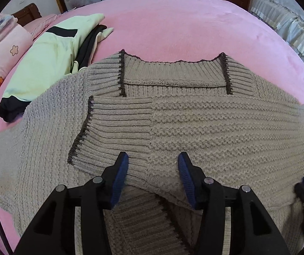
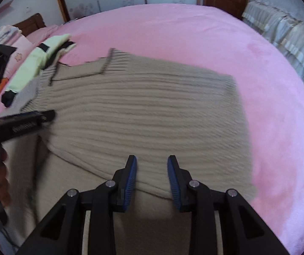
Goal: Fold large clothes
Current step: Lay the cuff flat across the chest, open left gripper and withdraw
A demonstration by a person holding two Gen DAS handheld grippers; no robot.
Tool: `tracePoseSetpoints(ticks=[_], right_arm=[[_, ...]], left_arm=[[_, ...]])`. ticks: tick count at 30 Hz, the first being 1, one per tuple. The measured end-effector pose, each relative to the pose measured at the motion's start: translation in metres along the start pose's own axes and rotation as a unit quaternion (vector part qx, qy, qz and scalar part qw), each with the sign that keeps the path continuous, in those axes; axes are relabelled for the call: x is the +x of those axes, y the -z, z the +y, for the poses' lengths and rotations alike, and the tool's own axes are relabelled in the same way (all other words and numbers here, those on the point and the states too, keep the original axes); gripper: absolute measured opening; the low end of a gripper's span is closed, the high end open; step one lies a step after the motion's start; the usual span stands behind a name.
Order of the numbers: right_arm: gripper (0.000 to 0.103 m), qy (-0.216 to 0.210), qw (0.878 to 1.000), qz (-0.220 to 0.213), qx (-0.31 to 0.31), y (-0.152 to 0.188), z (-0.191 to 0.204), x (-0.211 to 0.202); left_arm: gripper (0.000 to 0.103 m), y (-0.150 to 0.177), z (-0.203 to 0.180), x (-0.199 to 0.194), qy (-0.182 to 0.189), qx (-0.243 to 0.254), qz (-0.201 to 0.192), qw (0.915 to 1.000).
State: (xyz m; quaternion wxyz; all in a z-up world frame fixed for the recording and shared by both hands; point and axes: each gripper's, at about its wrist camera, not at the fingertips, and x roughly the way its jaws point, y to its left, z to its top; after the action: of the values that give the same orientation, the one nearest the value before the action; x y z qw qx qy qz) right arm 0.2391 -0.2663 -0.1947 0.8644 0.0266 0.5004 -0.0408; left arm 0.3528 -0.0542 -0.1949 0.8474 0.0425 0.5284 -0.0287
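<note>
- Upper left in both views, a pale green and black garment [image 1: 45, 55] lies bunched on the pink bed [image 1: 173, 21], its near edge touching the sweater; it looks like the next item, not the one in hand.
- The beige knit sweater [image 1: 215, 123] fills the middle of the left wrist view, collar toward the top of the frame, with one ribbed sleeve [image 1: 113, 127] folded across its chest to the left of centre.
- At lower centre of that view the left gripper [image 1: 153, 159] hangs over the folded sleeve with its jaws apart, pads off the knit, nothing held.
- Lower centre in the right wrist view, the right gripper [image 2: 152, 161] is likewise parted and empty, poised over a folded edge of the sweater [image 2: 143, 114]; the picture is blurred.
- My guess: the sleeve fold has been laid and let go. Next would be the other sleeve or side, or doubling the body, which calls for both claws to pinch one edge evenly so the heavy knit doesn't sag or drag the laid sleeve.
</note>
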Motion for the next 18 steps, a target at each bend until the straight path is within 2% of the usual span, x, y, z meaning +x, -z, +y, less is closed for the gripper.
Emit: tracePoseSetpoints(ticks=[1, 2, 4, 6, 7, 9, 11, 13, 16, 18], right_arm=[[0.024, 0.006, 1.000, 0.001, 0.013, 0.005, -0.019, -0.002], [0.019, -0.015, 0.999, 0.001, 0.032, 0.010, -0.037, -0.005], [0.007, -0.026, 0.998, 0.004, 0.054, 0.015, -0.060, -0.013], [0.008, -0.031, 0.997, 0.004, 0.071, 0.017, -0.070, -0.023], [0.011, -0.027, 0.996, 0.004, 0.081, 0.019, -0.074, -0.030], [0.011, -0.021, 0.996, 0.005, 0.091, 0.022, -0.077, -0.043], [0.011, -0.032, 0.994, 0.007, 0.106, 0.029, -0.078, -0.057], [0.012, -0.044, 0.992, -0.001, 0.116, 0.037, -0.069, -0.075], [0.016, -0.047, 0.992, -0.014, 0.118, 0.051, -0.056, -0.102], [0.026, -0.046, 0.992, -0.023, 0.118, 0.064, -0.049, -0.118]], left_arm=[[0.048, 0.000, 0.000, -0.001, 0.000, 0.003, 0.000, 1.0000], [0.048, 0.001, 0.001, -0.002, 0.001, 0.003, 0.000, 1.0000], [0.049, 0.003, 0.004, -0.006, 0.005, 0.002, 0.002, 1.0000], [0.049, 0.002, 0.003, -0.009, 0.007, -0.002, 0.004, 1.0000], [0.051, 0.002, 0.003, -0.013, 0.008, -0.005, 0.007, 0.9999], [0.057, 0.004, 0.003, -0.020, 0.017, -0.012, 0.016, 0.9997], [0.057, 0.009, 0.001, -0.035, 0.027, -0.014, 0.018, 0.9994], [0.059, 0.018, -0.002, -0.060, 0.033, -0.008, 0.002, 0.9994], [0.074, 0.036, -0.006, -0.102, 0.033, 0.006, -0.026, 0.9991], [0.076, 0.052, -0.010, -0.131, 0.034, 0.020, -0.048, 0.9980]])
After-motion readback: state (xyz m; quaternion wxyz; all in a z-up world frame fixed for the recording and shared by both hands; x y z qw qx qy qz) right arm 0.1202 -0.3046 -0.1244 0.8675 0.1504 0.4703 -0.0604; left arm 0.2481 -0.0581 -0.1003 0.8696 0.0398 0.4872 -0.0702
